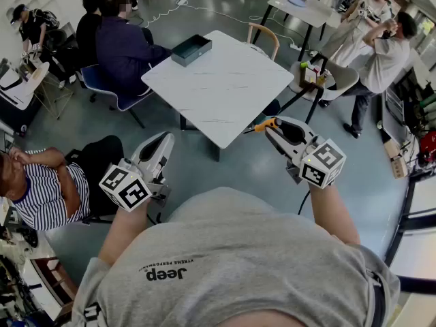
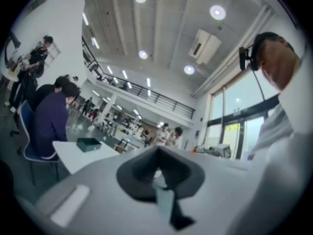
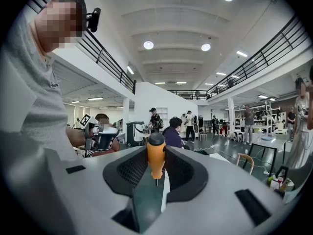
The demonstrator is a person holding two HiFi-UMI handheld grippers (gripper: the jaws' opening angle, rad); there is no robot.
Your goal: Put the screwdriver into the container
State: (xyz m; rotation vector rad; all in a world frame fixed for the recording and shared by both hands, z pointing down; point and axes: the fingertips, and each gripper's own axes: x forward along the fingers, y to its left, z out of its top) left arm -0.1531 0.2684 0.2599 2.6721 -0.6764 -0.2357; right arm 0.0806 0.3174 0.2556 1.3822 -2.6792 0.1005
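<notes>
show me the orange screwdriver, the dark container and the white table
orange-handled screwdriver [image 3: 156,155]: right gripper view, middle of its handle
dark rectangular container [image 1: 196,54]: head view, its long side wall
white square table [image 1: 228,90]: head view, bare top

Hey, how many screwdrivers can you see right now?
1. The screwdriver, orange-handled, is gripped between the jaws of the right gripper, beside the near corner of the white table. Small clutter on the far tables could hide others.
</notes>
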